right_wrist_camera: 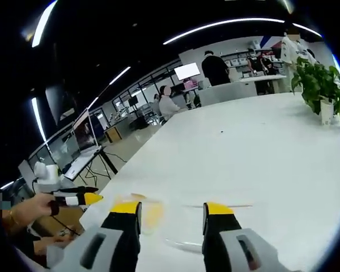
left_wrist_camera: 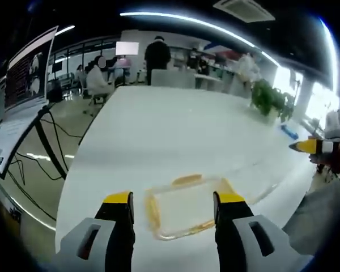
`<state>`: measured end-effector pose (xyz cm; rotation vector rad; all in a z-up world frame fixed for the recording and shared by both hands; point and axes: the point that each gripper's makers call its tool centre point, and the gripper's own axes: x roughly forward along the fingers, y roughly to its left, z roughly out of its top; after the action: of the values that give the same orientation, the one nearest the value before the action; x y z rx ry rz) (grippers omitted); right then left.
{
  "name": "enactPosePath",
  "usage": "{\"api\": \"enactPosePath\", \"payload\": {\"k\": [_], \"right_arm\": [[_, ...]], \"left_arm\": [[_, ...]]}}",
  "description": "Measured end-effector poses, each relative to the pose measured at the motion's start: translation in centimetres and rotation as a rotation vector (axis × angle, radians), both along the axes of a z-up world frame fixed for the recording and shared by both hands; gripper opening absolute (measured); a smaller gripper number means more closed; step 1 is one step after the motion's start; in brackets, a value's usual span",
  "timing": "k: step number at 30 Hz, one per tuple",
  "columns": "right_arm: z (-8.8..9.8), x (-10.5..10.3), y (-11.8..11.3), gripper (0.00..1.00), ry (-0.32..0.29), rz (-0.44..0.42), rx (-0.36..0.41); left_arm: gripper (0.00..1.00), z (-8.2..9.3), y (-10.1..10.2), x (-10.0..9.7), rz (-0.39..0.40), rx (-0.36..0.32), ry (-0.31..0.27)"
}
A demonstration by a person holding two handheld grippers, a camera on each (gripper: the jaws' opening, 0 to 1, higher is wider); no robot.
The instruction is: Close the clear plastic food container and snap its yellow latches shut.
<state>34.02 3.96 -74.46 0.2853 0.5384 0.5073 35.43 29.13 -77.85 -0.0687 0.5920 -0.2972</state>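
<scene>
The clear plastic food container (left_wrist_camera: 187,208) lies flat on the white table (left_wrist_camera: 158,130), with yellow latches (left_wrist_camera: 186,179) along its far and left sides. My left gripper (left_wrist_camera: 174,199) hovers just above its near end, open, the jaws straddling it without touching. In the right gripper view the container (right_wrist_camera: 171,228) is faint, with a yellow latch (right_wrist_camera: 151,216) showing beside the left jaw. My right gripper (right_wrist_camera: 172,208) is open over it. A hand holds each gripper: the right gripper (left_wrist_camera: 311,147) shows at the table's right edge, the left gripper (right_wrist_camera: 79,199) at the left.
A potted plant (left_wrist_camera: 269,97) (right_wrist_camera: 320,85) stands at the table's far right, with a blue object (left_wrist_camera: 289,132) near it. A monitor on a stand (left_wrist_camera: 24,85) with cables is left of the table. People sit and stand at desks behind.
</scene>
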Motion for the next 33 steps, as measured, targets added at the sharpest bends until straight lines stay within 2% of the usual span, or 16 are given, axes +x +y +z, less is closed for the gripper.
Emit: {"api": "enactPosePath", "payload": {"k": [8, 18, 25, 33], "right_arm": [[-0.6, -0.2, 2.7, 0.41, 0.002, 0.067, 0.0], [-1.7, -0.1, 4.4, 0.38, -0.006, 0.09, -0.044], [-1.9, 0.2, 6.5, 0.35, -0.015, 0.125, -0.021], [-2.9, 0.0, 8.6, 0.33, -0.016, 0.169, -0.042]], "left_arm": [[0.55, -0.4, 0.1, 0.2, 0.002, 0.0, 0.002], [0.53, -1.4, 0.1, -0.3, 0.004, -0.001, 0.026], [0.51, -2.0, 0.4, 0.0, 0.018, -0.009, 0.032], [0.51, -2.9, 0.4, 0.2, 0.005, -0.002, 0.056]]}}
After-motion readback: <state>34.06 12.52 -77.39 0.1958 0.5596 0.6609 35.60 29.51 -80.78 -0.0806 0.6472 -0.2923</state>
